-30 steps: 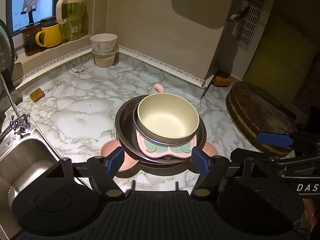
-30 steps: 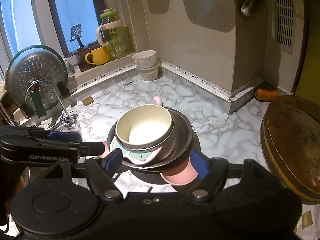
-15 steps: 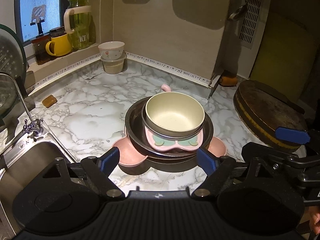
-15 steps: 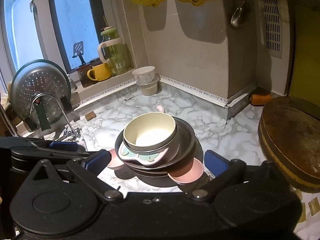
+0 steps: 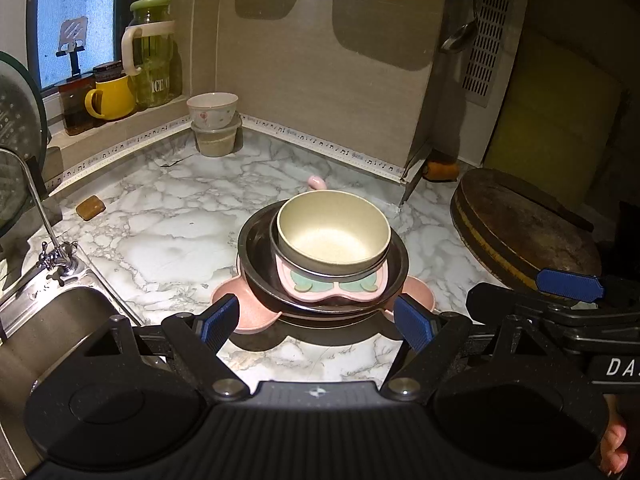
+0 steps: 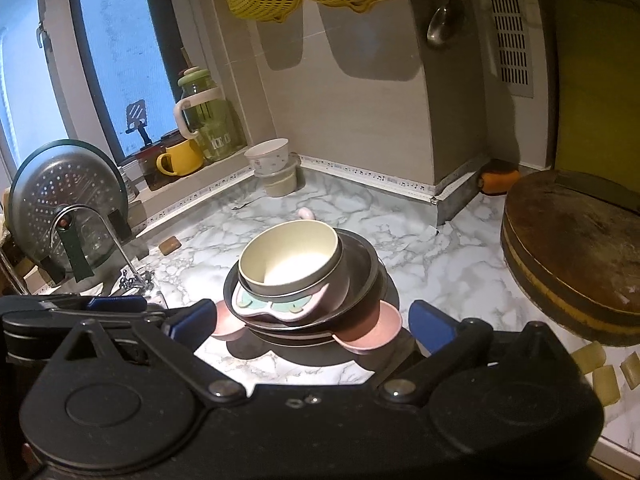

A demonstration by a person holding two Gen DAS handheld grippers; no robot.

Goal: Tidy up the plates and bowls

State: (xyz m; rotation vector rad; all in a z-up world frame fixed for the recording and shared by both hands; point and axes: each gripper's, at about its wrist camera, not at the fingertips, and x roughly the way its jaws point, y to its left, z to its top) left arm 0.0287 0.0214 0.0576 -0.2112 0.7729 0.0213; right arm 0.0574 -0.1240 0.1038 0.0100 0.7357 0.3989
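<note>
Left wrist view looks down on a nested stack in the middle of the marble worktop (image 5: 160, 248): a cream bowl (image 5: 334, 232) sits in a pink dish with green patches (image 5: 332, 286), that in a dark metal plate (image 5: 256, 256), and all of it on a pink lobed plate (image 5: 236, 310) at the bottom. The left tool (image 5: 316, 318) has its jaws spread wide with nothing between them, its blue pads on the near side of the stack and clear of it. The right tool (image 6: 308, 320) is likewise spread wide and empty, its pads flanking the pink lobes without touching.

My reading is that the stacking step is done and both tools have let go. A second small pile, a white patterned bowl (image 5: 212, 110) on a beige tub (image 5: 216, 140), stands well apart in the far corner. The next move probably calls for reaching toward that corner or lifting the stack whole, which would need both tools under the bottom rim. Both tools point steeply down toward the stack.
</note>
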